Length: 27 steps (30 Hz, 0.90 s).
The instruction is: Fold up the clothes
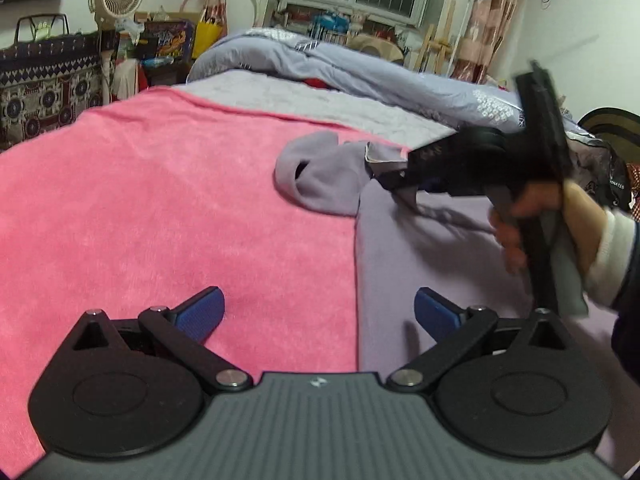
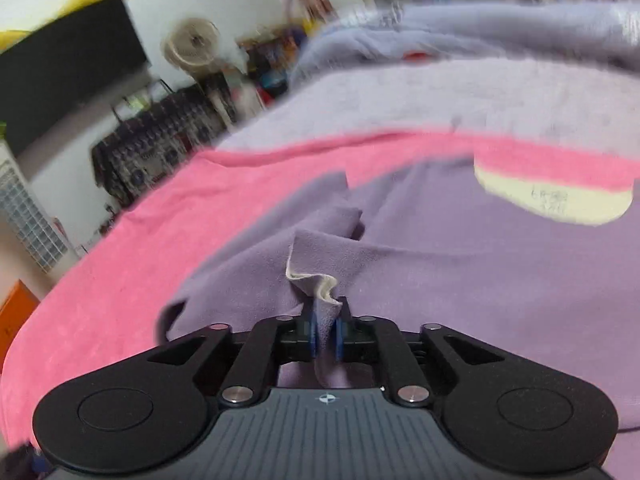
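Left jaws (image 1: 318, 314) wide apart over pink blanket (image 1: 160, 208); right jaws (image 2: 325, 338) pinching purple garment (image 2: 440, 264) fold, grey quilt (image 1: 360, 68) beyond.

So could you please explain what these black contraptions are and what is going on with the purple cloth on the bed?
They are hand-held grippers, one in each of a person's hands, each with a camera looking along its two fingers. One picture is the left gripper's view, the other the right's. A purple garment lies on a pink blanket spread over the bed, with a bluish quilt bunched behind. The left gripper is open and holds nothing. The right gripper has a fold of the garment between its blue pads; its jaws look nearly closed on it. The left view also shows the person's hand holding that right gripper, blurred.
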Tool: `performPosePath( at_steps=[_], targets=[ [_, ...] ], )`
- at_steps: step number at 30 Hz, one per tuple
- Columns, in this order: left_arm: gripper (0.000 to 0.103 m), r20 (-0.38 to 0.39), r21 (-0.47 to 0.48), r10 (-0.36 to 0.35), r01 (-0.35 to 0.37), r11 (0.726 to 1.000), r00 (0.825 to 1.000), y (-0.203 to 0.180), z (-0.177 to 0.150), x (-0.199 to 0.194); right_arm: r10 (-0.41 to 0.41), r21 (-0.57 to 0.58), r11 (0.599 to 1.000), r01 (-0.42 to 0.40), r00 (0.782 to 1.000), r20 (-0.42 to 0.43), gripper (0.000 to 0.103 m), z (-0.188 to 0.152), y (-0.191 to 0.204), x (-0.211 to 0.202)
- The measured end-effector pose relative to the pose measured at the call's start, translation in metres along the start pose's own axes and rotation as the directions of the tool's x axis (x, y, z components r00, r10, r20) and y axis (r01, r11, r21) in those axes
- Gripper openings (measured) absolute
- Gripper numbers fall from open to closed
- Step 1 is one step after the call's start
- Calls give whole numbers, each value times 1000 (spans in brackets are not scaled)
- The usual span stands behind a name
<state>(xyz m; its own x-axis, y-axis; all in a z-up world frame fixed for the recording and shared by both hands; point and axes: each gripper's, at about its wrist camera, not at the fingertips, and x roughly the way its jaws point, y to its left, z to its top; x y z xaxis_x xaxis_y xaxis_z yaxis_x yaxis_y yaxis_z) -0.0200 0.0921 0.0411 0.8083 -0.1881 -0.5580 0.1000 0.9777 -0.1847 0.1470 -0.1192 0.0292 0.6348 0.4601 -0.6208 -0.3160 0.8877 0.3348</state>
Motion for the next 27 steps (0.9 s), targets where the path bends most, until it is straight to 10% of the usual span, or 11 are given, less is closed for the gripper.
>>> performPosePath(
  at_steps=[2, 6, 10, 18, 24, 27],
  targets=[
    [101, 6, 41, 32, -32, 999, 999, -7, 6, -2, -19, -32, 999, 20, 999, 33, 63, -6, -6, -24],
    [102, 93, 169, 53, -68, 983, 994, -30, 33, -12, -212, -219, 943, 250, 960, 182, 64, -18, -29, -92],
    [102, 154, 350, 78, -128, 928, 985, -67, 64, 10, -528, -407, 698, 589, 807, 264, 65, -49, -65, -115],
    [102, 151, 501, 298, -333, 799, 942, -134, 77, 127, -627, -381, 654, 653, 750, 209, 65, -56, -109, -92],
    [103, 26, 386, 289, -276, 880, 957, -107, 68, 152, -764, -342, 519, 783, 604, 226, 72, -50, -138, -73],
    [103, 10, 351, 265, -251, 902, 964, -101, 67, 152, -759, -307, 551, 776, 619, 203, 77, -62, -157, -89]
  ],
)
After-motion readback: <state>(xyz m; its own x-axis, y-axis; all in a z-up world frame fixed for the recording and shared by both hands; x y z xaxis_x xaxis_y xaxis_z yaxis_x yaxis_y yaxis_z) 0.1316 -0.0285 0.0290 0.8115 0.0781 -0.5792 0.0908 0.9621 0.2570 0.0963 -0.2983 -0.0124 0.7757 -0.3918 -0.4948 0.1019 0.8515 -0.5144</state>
